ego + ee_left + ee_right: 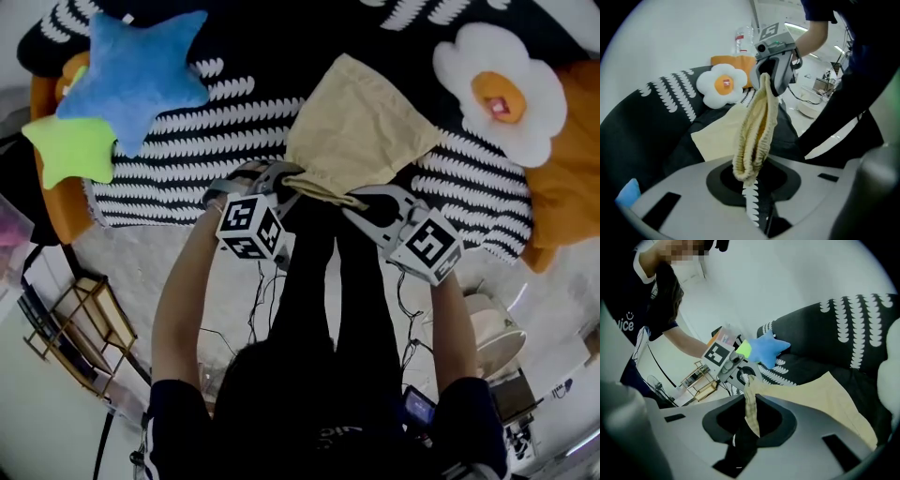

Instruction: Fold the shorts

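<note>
The pale yellow shorts (361, 127) are seen at the upper middle of the head view, spread over a black cover with white markings (187, 127). Their near edge is lifted off the cover and stretched between the two grippers.

The left gripper (292, 185) is held at the lower left corner of the shorts. In the left gripper view its jaws are nearly together, and the gathered elastic waistband (752, 136) is pinched between them in a thick bunch. The right gripper (361, 199) is held at the lower right corner. In the right gripper view its jaws are likewise nearly together, with a thin fold of the yellow cloth (750, 413) clamped between them. The waistband runs taut from one gripper to the other, and the rest of the shorts trails back onto the cover, away from the person.

A blue star cushion (131, 70) lies at the upper left of the head view, with a green star cushion (70, 145) just below it and partly under it. A white cushion shaped like a fried egg (502, 94) lies at the upper right, well apart from the shorts, and an orange cushion (567, 183) is seen at the right edge beside it.
</note>
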{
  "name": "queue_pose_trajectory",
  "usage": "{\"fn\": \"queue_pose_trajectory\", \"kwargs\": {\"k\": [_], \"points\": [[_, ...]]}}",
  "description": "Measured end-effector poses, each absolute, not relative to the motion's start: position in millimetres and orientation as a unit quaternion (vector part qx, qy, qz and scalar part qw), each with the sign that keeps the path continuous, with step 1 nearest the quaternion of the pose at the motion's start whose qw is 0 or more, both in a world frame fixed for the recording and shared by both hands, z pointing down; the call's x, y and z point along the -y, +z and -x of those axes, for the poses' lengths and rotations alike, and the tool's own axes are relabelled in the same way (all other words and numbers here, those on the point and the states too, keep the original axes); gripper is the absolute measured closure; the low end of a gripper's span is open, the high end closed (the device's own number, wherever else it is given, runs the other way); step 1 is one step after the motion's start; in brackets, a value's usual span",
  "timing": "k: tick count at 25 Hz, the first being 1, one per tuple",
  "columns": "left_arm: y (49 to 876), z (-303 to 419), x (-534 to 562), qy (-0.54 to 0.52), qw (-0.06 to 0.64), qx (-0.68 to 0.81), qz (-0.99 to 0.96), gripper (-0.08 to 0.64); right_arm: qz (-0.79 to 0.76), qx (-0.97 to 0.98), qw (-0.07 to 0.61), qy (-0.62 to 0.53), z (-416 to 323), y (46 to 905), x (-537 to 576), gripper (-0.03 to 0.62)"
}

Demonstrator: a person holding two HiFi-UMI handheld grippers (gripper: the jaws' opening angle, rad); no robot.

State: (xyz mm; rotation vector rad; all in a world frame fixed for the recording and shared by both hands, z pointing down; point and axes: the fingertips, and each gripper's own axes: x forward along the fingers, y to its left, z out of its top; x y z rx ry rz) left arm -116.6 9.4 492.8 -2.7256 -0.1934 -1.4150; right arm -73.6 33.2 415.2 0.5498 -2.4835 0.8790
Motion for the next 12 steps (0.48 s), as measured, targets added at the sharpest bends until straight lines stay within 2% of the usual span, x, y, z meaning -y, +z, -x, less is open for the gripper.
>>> {"fn": "queue_pose_trajectory", "kwargs": {"k": [5, 12], "points": [[488, 131, -41, -0.496, 0.053, 0.184, 0.847, 0.517, -0.178, 0.898, 0.230, 0.331, 82, 415, -57, 0.525], [487, 166, -124, -0.532, -0.021, 0.299, 0.792, 0.517, -0.138, 0.858, 0.202, 0.452, 114, 427, -145, 0.525]]}}
